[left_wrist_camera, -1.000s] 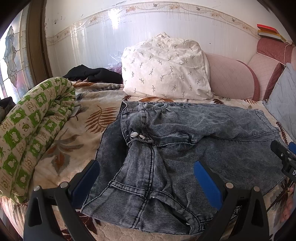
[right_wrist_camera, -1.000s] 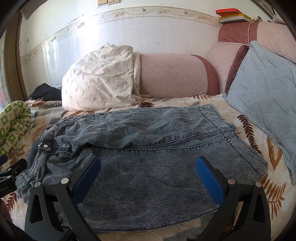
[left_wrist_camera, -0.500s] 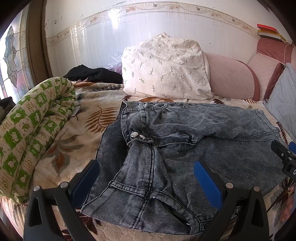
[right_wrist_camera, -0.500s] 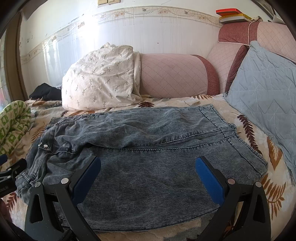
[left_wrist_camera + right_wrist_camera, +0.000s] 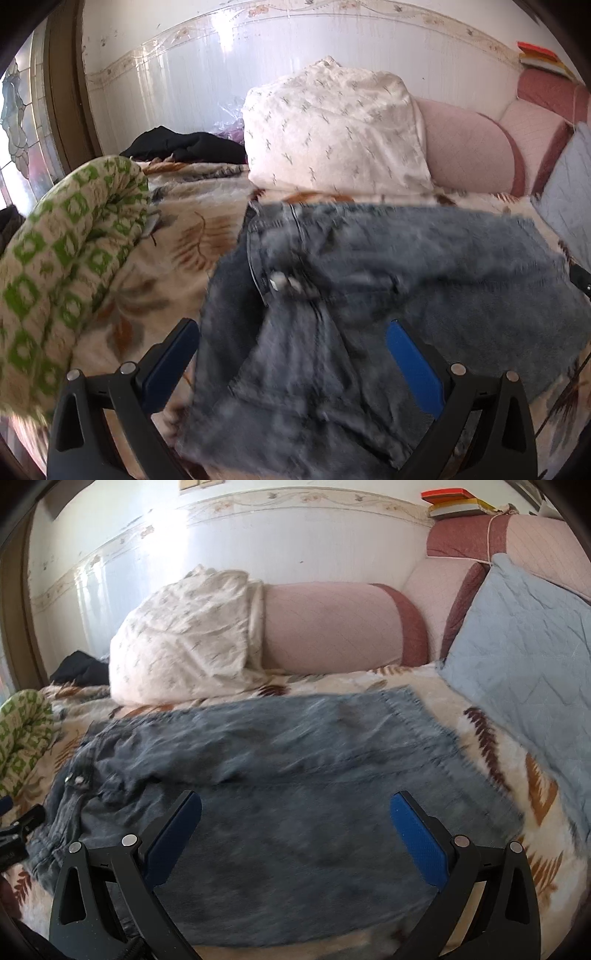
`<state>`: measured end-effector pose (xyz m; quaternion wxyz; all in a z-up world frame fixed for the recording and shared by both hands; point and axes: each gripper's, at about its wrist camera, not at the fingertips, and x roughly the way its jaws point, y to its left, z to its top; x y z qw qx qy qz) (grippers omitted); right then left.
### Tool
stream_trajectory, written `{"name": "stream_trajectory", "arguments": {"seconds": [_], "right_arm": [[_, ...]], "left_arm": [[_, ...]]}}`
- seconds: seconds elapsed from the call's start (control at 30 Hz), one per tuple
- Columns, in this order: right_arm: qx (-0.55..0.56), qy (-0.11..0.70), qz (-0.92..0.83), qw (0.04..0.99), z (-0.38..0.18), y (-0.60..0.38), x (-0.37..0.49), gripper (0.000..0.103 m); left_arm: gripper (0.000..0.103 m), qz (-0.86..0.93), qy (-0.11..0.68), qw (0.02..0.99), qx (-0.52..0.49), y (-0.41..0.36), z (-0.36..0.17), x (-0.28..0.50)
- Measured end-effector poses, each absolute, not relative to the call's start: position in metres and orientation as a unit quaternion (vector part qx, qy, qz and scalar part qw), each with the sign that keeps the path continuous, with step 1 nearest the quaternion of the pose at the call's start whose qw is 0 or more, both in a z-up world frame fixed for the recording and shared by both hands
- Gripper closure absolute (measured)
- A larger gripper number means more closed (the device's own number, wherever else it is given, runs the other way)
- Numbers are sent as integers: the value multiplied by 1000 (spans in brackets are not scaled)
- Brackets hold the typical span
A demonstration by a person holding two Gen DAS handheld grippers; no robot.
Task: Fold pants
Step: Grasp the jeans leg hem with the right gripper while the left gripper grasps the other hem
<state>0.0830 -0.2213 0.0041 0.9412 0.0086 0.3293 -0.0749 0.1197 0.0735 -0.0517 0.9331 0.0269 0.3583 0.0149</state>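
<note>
the pants [image 5: 388,280] lie spread across the bed [image 5: 184,236], waistband and metal buttons [image 5: 291,284] toward the left side, the leg ends toward the blue quilted cushion [image 5: 524,657] on the right. they already look doubled leg over leg, though both views are smeared and the layers are hard to read.

the left tool [image 5: 291,354] hangs over the waistband end, its blue pads wide apart with nothing between them. the right tool [image 5: 295,830] hangs over the middle of the legs, also spread wide and empty. neither is touching the denim as far as i can tell.

from where i stand, the step in hand is getting a hold for the next fold. i'd say each tool wants to come down on the near edge and pinch through every layer, not just the top one, or the lower leg will be left behind. the left should stay clear of the bulky button fly, where the pads would sit badly. lifting both ends level and together should keep the crease straight, and the cloth should be carried over, not dragged, since the bedspread could bunch.

counted: one pair of pants, two tools, one white sprigged pillow [image 5: 332,129], one pink bolster [image 5: 332,624], one blue cushion, one rolled green-and-white quilt [image 5: 66,266], one dark heap of clothing [image 5: 184,146] at the back, a small stack of books [image 5: 454,502] on the headboard.
</note>
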Motion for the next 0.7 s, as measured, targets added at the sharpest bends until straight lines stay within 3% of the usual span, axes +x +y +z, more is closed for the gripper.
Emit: {"name": "stream_trajectory", "arguments": {"seconds": [0.27,0.47,0.7], "right_arm": [[11,405,-101,909,35,-339,197,0],[89,465,-108,874,13,-405,285,0],[134,497,-150,844,-25,-450,340,3]], "left_arm": [[0,61,363,923,112,100,-34,226],[0,15,447,892,71,115,-58,307],[2,8,486,874,26,123,-81,365]]}}
